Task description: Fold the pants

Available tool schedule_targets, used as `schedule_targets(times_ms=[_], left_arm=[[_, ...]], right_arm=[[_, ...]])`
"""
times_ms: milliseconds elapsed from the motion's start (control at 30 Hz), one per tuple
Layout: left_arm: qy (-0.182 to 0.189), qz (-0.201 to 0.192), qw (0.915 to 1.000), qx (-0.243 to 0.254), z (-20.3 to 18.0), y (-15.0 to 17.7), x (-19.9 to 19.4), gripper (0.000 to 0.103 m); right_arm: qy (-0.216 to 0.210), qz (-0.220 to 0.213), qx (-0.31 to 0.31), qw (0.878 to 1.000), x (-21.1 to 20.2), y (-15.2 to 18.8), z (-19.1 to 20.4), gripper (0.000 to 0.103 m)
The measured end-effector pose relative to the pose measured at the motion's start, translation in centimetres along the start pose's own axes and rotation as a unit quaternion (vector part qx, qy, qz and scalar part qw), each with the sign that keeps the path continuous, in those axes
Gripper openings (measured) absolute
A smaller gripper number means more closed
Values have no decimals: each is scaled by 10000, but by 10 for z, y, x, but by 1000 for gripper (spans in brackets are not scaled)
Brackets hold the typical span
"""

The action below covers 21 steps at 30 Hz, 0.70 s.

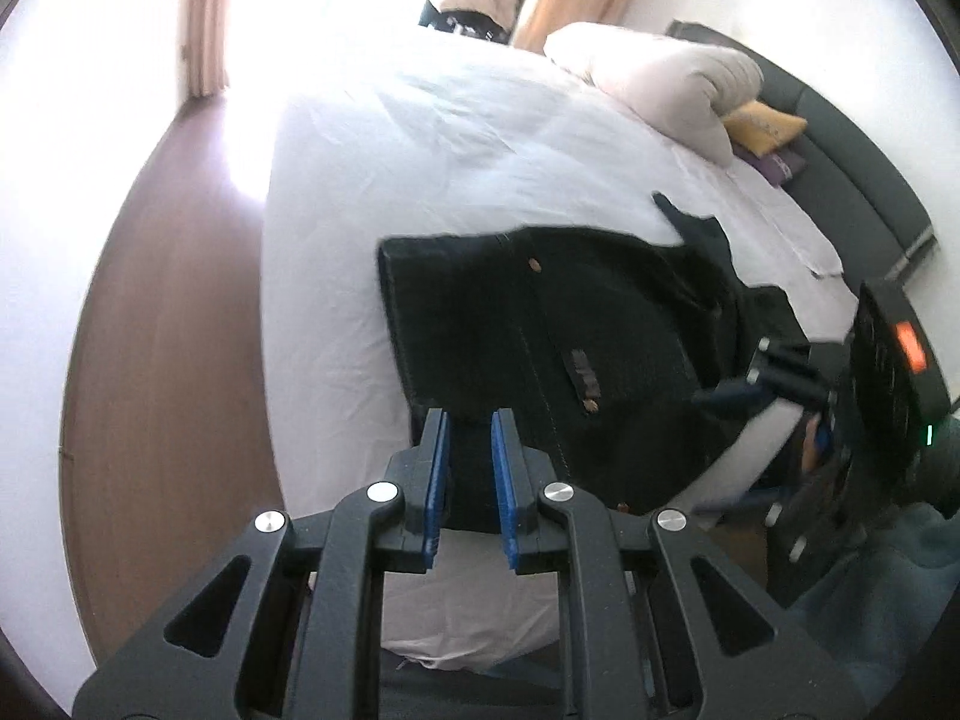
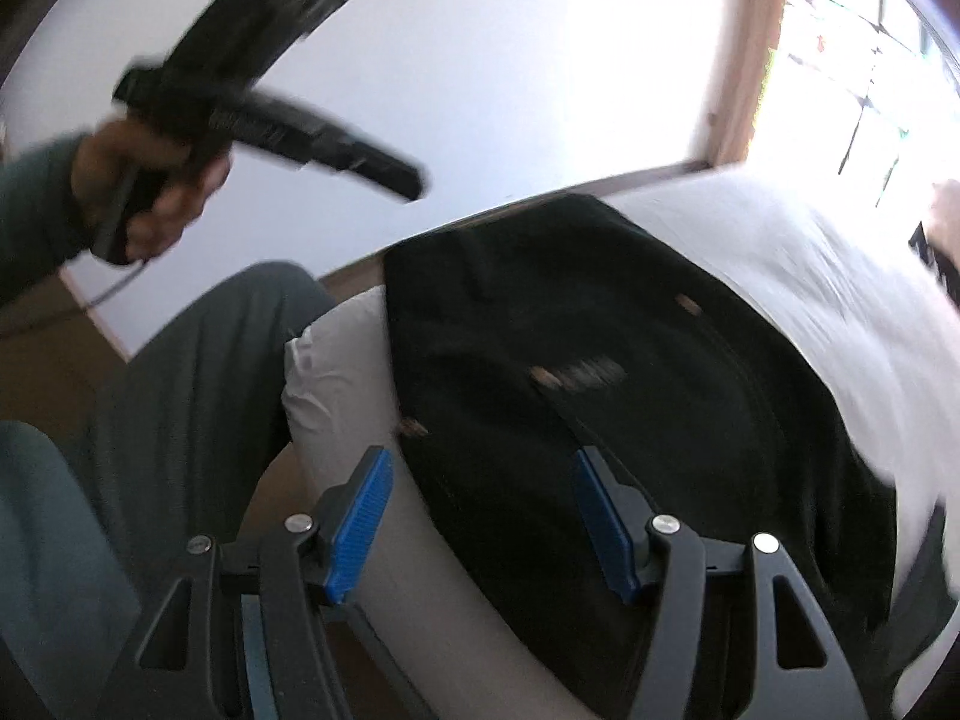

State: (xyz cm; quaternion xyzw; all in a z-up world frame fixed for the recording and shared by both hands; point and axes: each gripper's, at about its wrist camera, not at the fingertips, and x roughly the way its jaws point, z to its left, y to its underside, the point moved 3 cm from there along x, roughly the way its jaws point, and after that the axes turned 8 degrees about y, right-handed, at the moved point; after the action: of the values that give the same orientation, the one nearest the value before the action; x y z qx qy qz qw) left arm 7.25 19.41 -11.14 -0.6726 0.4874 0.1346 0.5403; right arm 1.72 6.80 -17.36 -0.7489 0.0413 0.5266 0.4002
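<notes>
Right wrist view: pants [image 2: 600, 372] lie on the bed [image 2: 810, 276] straight ahead of the right gripper [image 2: 483, 516], jaws spread wide; left gripper [image 1: 470, 480] jaws slightly parted, empty.

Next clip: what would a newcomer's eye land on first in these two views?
The black pants lie in a folded heap on the white bed, dark against the sheet near its edge. The left gripper sits low over them, jaws slightly apart; the right gripper is wide open above their near edge. A pale pillow and yellow cushion sit by the headboard.
</notes>
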Motion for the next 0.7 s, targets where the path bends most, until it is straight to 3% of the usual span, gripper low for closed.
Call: schedule_targets(times_ms=[133,200,367,400,433,600,700], left_arm=[[-144,-486,9976,-469,18,-4,-20,14],[-212,-687,9944,-773,32,-3,-25,14],[-195,-900,9901,-1061,49,6,-34,14],[-188,-902,9901,-1060,49,9,-33,14],[-172,-901,9901,-1064,50,10,-31,14],[70,-949,9895,-1089,51,13,-20,14],[128,-985,9892,-1078,48,14,-10,14]], right_arm=[[-43,-143,-463,9988,19,-26,32,65],[-70,-12,-636,9980,38,-36,43,66],[457,330,-1205,9911,80,-48,57,65],[497,355,-1181,9911,84,-50,55,61],[510,371,-1079,9922,86,-54,52,49],[202,440,-419,9979,84,-63,28,34],[201,254,-135,9994,72,-71,23,17]])
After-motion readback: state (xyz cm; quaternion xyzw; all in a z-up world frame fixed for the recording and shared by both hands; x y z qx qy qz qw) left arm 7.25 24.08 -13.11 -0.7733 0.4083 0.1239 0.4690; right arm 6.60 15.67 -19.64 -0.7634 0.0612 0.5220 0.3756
